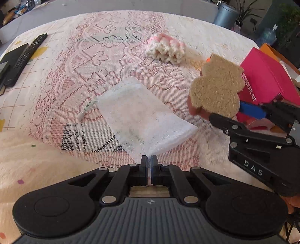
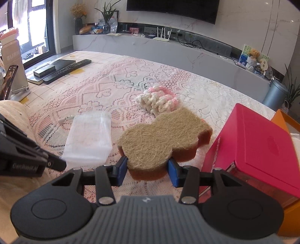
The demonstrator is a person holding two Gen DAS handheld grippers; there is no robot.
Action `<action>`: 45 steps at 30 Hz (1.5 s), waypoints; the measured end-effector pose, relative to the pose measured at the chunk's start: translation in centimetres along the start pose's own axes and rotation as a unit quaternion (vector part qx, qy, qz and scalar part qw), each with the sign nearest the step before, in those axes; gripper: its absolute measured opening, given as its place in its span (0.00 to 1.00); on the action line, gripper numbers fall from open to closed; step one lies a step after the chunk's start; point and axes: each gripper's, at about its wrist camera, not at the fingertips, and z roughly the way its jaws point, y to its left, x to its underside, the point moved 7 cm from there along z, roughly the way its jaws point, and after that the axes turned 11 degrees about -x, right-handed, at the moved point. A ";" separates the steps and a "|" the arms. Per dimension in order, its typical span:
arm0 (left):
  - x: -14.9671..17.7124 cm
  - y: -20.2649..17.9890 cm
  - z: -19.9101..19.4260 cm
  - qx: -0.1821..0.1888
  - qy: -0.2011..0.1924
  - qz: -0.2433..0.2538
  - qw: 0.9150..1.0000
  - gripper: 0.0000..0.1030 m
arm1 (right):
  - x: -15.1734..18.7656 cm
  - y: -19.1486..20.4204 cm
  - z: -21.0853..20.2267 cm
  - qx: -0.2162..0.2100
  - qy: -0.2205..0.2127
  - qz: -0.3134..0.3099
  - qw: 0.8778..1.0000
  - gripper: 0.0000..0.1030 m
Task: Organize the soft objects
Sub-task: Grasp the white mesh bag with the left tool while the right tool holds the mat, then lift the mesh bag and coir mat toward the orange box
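Left wrist view, nearest item: our left gripper (image 1: 149, 159), jaws drawn almost together and pinching the near corner of the white mesh pouch (image 1: 142, 116). We note the pouch lies flat on the lace tablecloth (image 1: 75, 84), its drawstring (image 1: 85, 109) trailing off its far left corner.

Right wrist view, nearest item: our right gripper (image 2: 148, 169), blue pads (image 2: 122, 169) pressed on either side of the brown sponge (image 2: 161, 138), which is held clear of the cloth with its tan fibre face upward and an orange-brown layer beneath. In the left wrist view the same sponge (image 1: 215, 90) hangs to the right of the pouch.

Just right of the sponge: a pink box (image 2: 262, 146) with an orange box (image 2: 285, 122) behind it.

Mid-table, beyond both pouch and sponge: one pink-and-cream crocheted piece (image 1: 166, 48), lying loose, apart from everything else.

Far left edge of the table: two remote controls (image 1: 28, 54) beside a dark book (image 2: 46, 70).

Beyond the table: a grey bin (image 2: 275, 93), a marble ledge (image 2: 168, 48), a wall television (image 2: 172, 9).
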 end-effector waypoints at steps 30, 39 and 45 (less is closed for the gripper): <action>-2.6 0.8 3.3 -0.012 -0.037 -0.148 0.988 0.29 | 1.7 -0.4 3.9 -0.023 0.024 0.041 0.999 0.44; -2.7 -0.7 2.5 0.019 -0.067 -0.126 0.990 0.00 | 1.8 -0.4 3.9 -0.022 0.023 0.038 0.999 0.44; -2.4 1.6 1.6 -0.028 -0.082 -0.177 0.980 0.25 | 1.8 -0.4 3.8 -0.024 0.021 0.040 0.999 0.44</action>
